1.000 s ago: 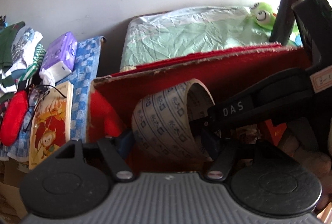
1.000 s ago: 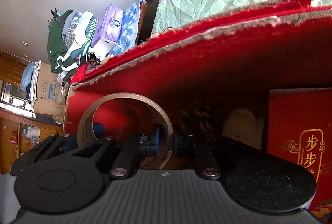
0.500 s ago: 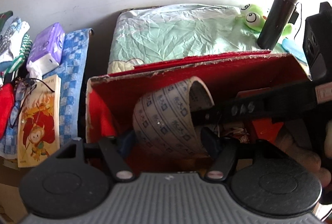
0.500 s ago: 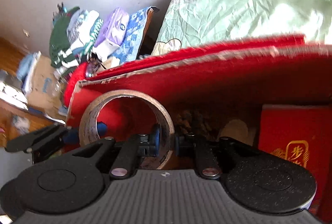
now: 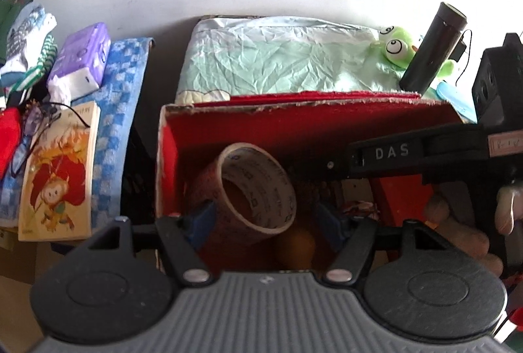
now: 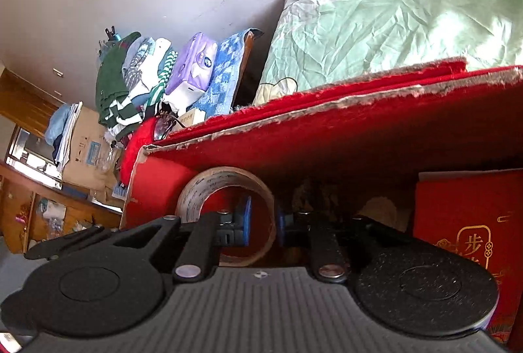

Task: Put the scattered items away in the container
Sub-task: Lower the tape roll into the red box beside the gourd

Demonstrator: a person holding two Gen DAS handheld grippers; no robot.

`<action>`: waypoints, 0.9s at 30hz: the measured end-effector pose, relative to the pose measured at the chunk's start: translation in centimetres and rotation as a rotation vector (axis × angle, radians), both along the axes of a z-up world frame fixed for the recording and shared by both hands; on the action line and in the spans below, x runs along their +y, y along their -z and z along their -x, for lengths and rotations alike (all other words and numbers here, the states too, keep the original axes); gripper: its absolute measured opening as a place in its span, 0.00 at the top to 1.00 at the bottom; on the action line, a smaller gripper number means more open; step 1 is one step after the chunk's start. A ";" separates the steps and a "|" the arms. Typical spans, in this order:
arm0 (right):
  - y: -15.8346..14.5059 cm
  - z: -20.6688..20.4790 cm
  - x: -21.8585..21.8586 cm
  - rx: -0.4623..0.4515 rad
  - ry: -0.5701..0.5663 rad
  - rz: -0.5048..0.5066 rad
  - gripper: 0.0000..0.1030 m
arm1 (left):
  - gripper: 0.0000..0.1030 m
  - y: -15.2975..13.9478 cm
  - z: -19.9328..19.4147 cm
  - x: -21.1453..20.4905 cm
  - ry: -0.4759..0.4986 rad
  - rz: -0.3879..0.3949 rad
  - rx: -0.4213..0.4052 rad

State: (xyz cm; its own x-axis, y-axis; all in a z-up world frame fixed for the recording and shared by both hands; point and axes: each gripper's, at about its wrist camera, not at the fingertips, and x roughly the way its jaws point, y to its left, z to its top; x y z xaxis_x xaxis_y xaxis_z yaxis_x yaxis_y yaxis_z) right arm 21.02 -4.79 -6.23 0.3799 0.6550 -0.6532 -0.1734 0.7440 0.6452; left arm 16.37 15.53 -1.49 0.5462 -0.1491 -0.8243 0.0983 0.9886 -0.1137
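**Item: roll of packing tape, inside the red box**

The tape roll (image 5: 248,189) is found at the left end of the red cardboard box (image 5: 294,124), tilted, its open core turned up and toward the near side. It is judged light and rigid: a stiff cardboard core wound with printed film, smooth and somewhat slippery on the outer face, free to roll if set on its curve. The ring wall is taken as the best hold, one pad inside the core and one outside; a grasp across the full width is the alternative.

The right gripper (image 6: 263,227) straddles the ring wall at the roll's right side. Its jaws have just been opening by a little, and whether the blue pads press the wall cannot be told; they stand very close to it. The left gripper (image 5: 261,222) is held half spread around the roll's near end, one blue pad at each flank, contact not discernible.

Also in the box, to the right: a red booklet with gold characters (image 6: 467,242) and soft, indistinct items. Beyond the far wall lie a pale green crumpled cover (image 5: 287,58), a green frog plush (image 5: 397,49) and a dark cylindrical flask (image 5: 431,49). Left of the box: a picture book (image 5: 59,176), a purple tissue pack (image 5: 81,58) and folded clothes (image 6: 130,81).
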 end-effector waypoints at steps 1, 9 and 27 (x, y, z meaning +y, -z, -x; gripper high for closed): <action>0.1 0.0 -0.1 0.004 0.005 -0.003 0.82 | 0.32 0.1 0.0 -0.1 0.001 0.003 0.003; 0.0 0.0 -0.4 -0.004 0.026 -0.017 0.81 | 0.23 0.8 -0.4 -1.9 0.047 -0.043 0.007; 0.8 0.0 0.9 0.025 -0.050 0.032 0.83 | 0.09 2.0 -0.3 -3.8 0.055 -0.135 -0.019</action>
State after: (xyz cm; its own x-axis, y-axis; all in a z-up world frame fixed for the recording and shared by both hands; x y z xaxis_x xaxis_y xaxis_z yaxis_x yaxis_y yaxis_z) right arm 20.99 -3.94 -7.00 0.3310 0.6511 -0.6830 -0.1950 0.7554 0.6256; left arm 16.62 11.76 -3.46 0.5559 -0.0681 -0.8284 0.1541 0.9878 0.0222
